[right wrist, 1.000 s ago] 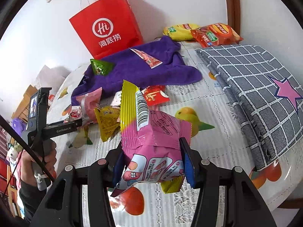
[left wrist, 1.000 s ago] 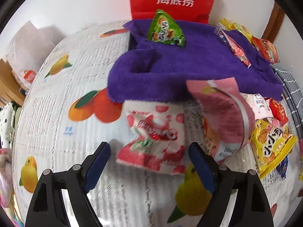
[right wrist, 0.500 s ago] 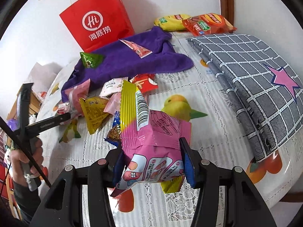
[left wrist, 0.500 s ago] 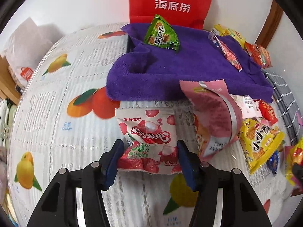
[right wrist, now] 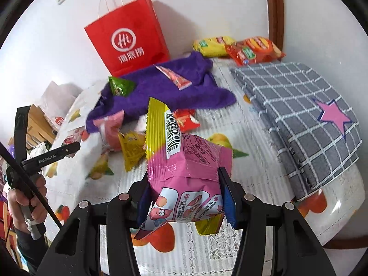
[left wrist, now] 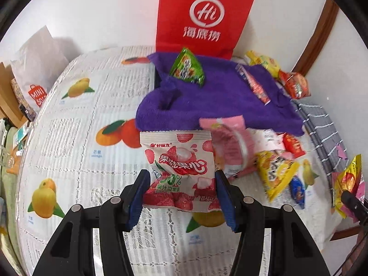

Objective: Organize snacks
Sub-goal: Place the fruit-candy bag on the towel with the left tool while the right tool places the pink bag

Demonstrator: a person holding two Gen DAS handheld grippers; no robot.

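Note:
My left gripper (left wrist: pixel 181 193) is shut on a white-and-red lychee gummy packet (left wrist: pixel 178 161) and holds it above the fruit-print tablecloth (left wrist: pixel 76 138). My right gripper (right wrist: pixel 187 192) is shut on a pink-and-yellow snack bag (right wrist: pixel 184 161), held upright over the table. A pile of loose snacks lies mid-table: a pink pouch (left wrist: pixel 227 142), a yellow triangular packet (left wrist: pixel 274 170), a small red packet (right wrist: pixel 186 120). A green packet (left wrist: pixel 187 67) and a red stick packet (right wrist: pixel 173 77) lie on a purple towel (left wrist: pixel 220 101).
A red paper bag (right wrist: pixel 130 43) stands against the wall behind the towel. Yellow and red chip bags (right wrist: pixel 239 48) lie at the back right. A folded grey checked cloth (right wrist: pixel 306 115) covers the right side. The left hand-held gripper (right wrist: pixel 48 156) shows at the right wrist view's left.
My left gripper closed on the lychee packet and lifted it off the tablecloth. My right gripper kept its hold on the pink-and-yellow bag and shifted a little.

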